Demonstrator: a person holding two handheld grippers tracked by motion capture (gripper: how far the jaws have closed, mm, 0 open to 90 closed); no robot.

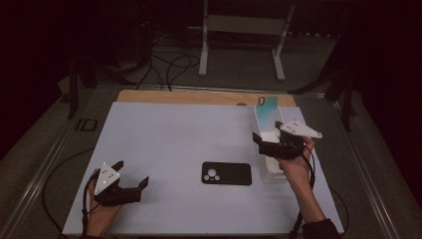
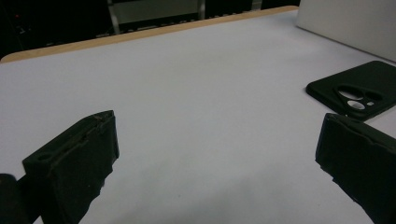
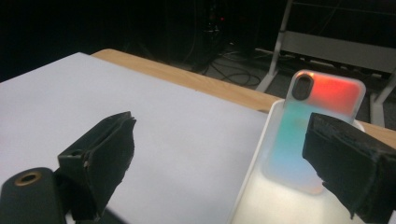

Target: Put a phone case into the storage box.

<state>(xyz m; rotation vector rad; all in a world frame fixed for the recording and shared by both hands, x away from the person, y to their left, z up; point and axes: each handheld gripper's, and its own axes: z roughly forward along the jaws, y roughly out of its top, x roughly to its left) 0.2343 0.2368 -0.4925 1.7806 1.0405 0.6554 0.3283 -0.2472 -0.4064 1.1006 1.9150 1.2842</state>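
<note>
Left gripper point(image 1: 130, 175) is held near-left, jaws spread, empty. One matte black phone case point(image 1: 226, 173) lies flat mid-table. Right gripper point(image 1: 268, 141), jaws spread, is held over one white tray point(image 1: 271, 174); one glossy translucent case point(image 1: 266, 110) is propped upright at its far end.

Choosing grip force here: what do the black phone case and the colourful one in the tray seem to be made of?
Black phone case: looks like soft matte rubber or silicone, with no glare and rounded camera cutouts. Colourful case: seemingly translucent frosted plastic, its red-to-teal tint glowing through; hard or flexible is unclear. White tray: smooth, likely plastic.
</note>
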